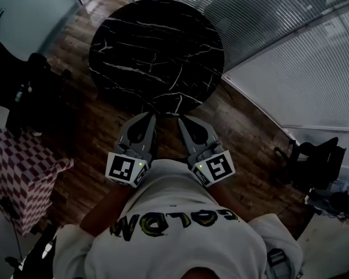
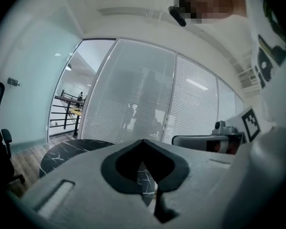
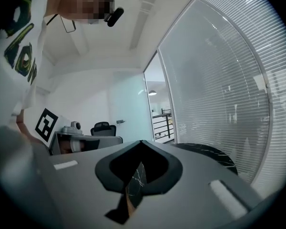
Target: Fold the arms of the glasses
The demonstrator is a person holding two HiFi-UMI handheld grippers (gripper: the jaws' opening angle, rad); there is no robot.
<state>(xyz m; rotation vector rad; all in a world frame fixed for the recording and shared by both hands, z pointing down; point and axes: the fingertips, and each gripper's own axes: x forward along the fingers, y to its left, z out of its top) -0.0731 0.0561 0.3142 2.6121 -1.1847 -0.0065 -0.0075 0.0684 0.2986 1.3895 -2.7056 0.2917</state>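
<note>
Black marble table (image 1: 157, 51) lies straight ahead of both claws, yet we see no glasses on it or elsewhere. Our left gripper (image 1: 152, 116) and right gripper (image 1: 182, 120) are closed on nothing, side by side, equally near it.

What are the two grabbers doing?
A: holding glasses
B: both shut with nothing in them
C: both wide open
B: the left gripper and the right gripper each have their jaws closed together and empty, with the round black table ahead of them.
</note>
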